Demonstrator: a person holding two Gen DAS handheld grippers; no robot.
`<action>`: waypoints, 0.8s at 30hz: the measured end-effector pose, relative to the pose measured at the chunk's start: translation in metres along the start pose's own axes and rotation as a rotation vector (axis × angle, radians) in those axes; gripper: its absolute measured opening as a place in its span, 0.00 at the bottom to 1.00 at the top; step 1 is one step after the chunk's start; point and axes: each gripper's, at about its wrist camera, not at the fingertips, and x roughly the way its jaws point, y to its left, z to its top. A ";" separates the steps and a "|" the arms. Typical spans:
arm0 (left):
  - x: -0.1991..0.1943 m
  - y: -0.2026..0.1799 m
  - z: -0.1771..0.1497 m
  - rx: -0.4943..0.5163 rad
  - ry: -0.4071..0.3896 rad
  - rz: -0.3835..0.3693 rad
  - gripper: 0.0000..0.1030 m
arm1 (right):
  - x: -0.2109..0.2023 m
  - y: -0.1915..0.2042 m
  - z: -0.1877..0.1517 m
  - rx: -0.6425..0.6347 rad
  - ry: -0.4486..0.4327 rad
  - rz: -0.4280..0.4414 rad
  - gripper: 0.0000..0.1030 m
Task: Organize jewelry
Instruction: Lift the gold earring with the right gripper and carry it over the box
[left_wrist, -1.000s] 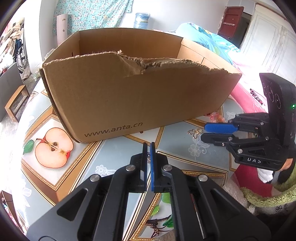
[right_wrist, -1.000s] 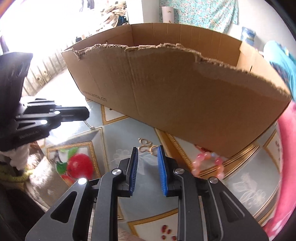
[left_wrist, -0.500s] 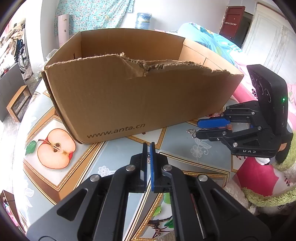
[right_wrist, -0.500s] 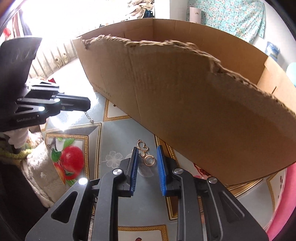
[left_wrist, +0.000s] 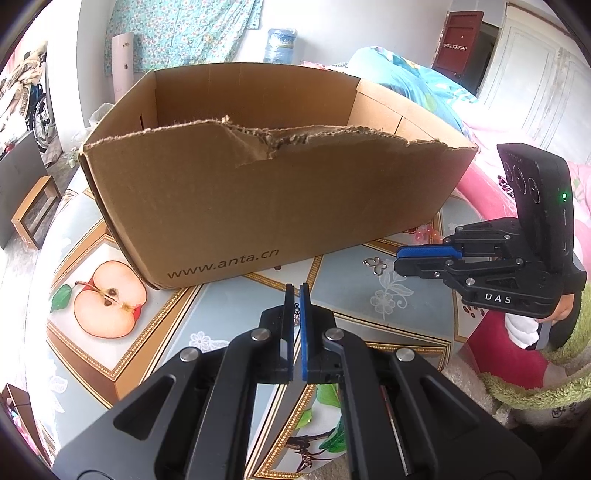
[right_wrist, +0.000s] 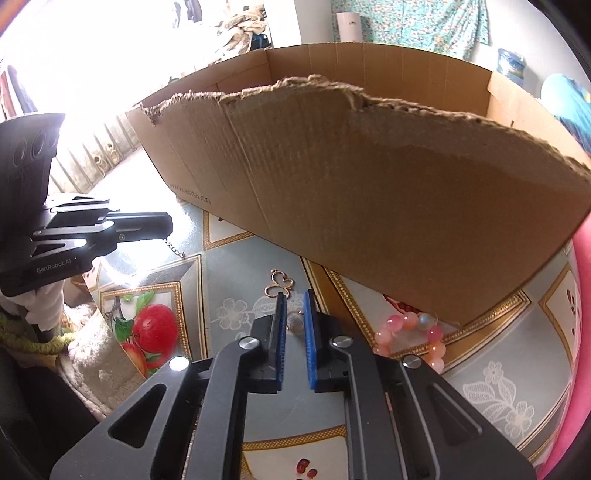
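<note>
Now, before the cardboard box (right_wrist: 369, 192), the left gripper (left_wrist: 294, 291) seemingly pinches a fine chain (right_wrist: 173, 248) while the right gripper (right_wrist: 294, 295), jaws parted, straddles the gold pendant (right_wrist: 280, 286); next, clench and lift.

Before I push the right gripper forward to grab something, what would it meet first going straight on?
The right gripper points at the gold butterfly pendant lying on the tablecloth just past its fingers. Beyond it stands the cardboard box. Depth is hard to judge.
</note>
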 end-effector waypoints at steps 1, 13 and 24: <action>-0.002 0.000 0.000 0.001 -0.005 0.001 0.02 | -0.006 -0.007 0.000 0.015 -0.010 0.002 0.06; -0.017 -0.001 -0.005 0.013 -0.028 -0.008 0.02 | -0.023 -0.007 -0.004 0.059 -0.040 -0.007 0.15; -0.013 -0.002 -0.004 0.015 -0.018 -0.013 0.02 | -0.002 0.009 -0.008 -0.029 0.010 -0.118 0.11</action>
